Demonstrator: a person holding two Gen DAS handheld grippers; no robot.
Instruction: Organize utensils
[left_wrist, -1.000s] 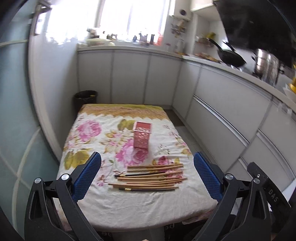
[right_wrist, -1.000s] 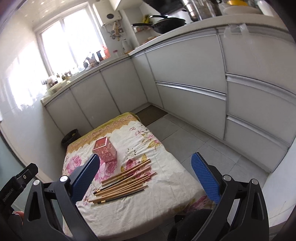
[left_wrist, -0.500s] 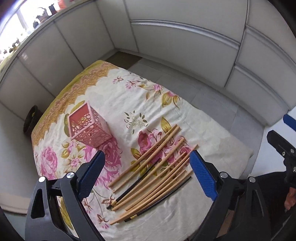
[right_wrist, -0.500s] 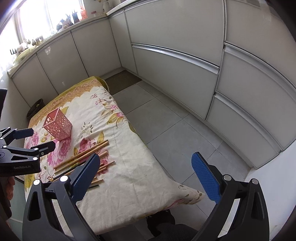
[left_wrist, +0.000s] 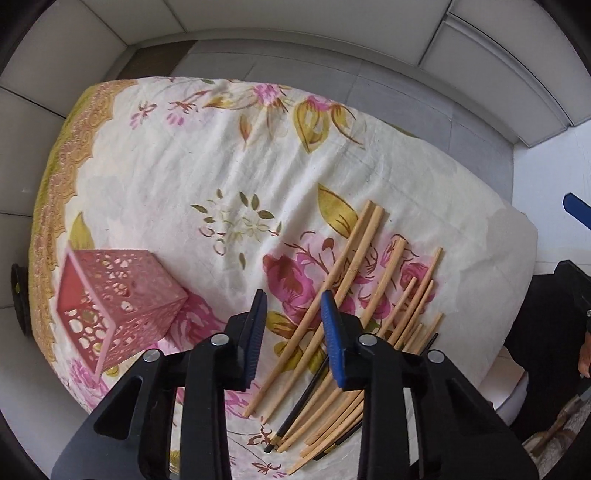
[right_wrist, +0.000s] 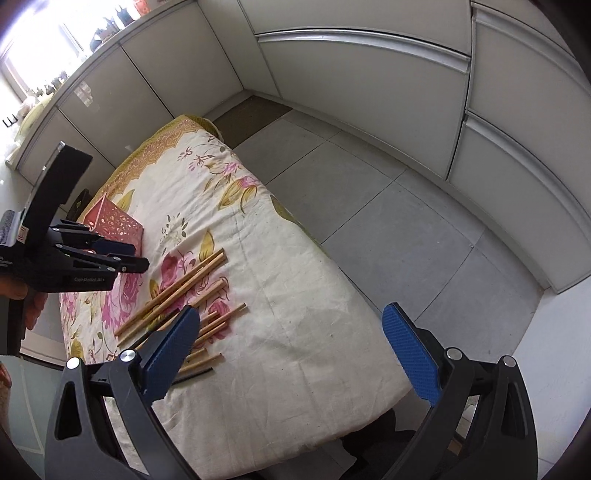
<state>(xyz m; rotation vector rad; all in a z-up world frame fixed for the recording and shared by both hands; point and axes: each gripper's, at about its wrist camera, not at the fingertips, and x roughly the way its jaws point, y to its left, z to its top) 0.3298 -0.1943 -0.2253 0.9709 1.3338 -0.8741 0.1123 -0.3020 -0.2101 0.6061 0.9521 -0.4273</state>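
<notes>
Closing jaws: left gripper, narrow, nothing clamped, above the chopsticks
Right gripper: jaws wide, empty, over the near table edge
Chopsticks: near the table's near edge
Pink holder: farther along, left side

Left wrist straight down, right wrist oblique, both sharing chopsticks.

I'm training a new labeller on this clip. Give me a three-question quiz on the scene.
1. True or false: the pink holder stands empty on the floral cloth.
2. What colour is the odd chopstick among the tan chopsticks?
3. Which hand-held gripper has its pads wide apart: A left, B right?

Key: 1 true; 2 black; 3 B (the left's jaws are closing, nothing between them).
</notes>
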